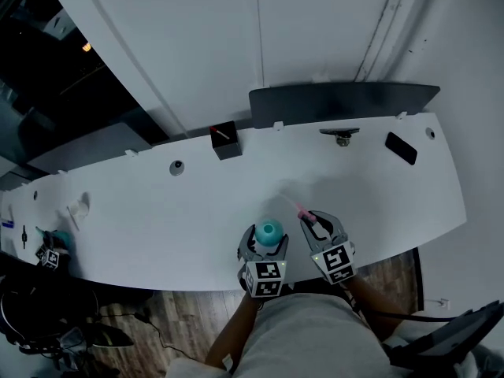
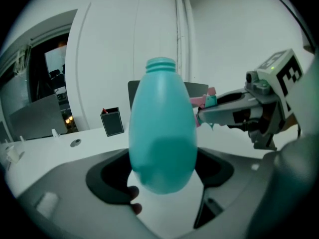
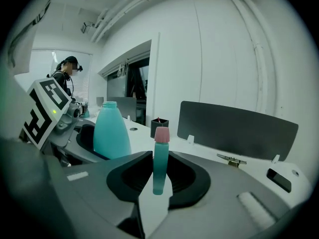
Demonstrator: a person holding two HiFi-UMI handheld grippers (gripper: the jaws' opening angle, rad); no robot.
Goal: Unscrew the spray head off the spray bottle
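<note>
A white tabletop [image 1: 157, 203] lies below a white wall [image 1: 315, 22]. At lower centre, the bottle [image 1: 268, 231], neck bare, is clamped in the wide-set left hand-held gripper [image 1: 264, 249]. The spray head [image 3: 160, 161] is pinched in the near-closed jaws of the right hand-held gripper [image 1: 316, 225]. A slack pinch could drop it.

Legible text, brands, numbers: none. Sole markings: black-and-white square coded patterns, no letters, on the left white marker cube [image 1: 262, 276] of the left gripper [image 1: 266, 236] and on the right white marker cube [image 1: 339, 262] of the right gripper [image 1: 316, 220].
</note>
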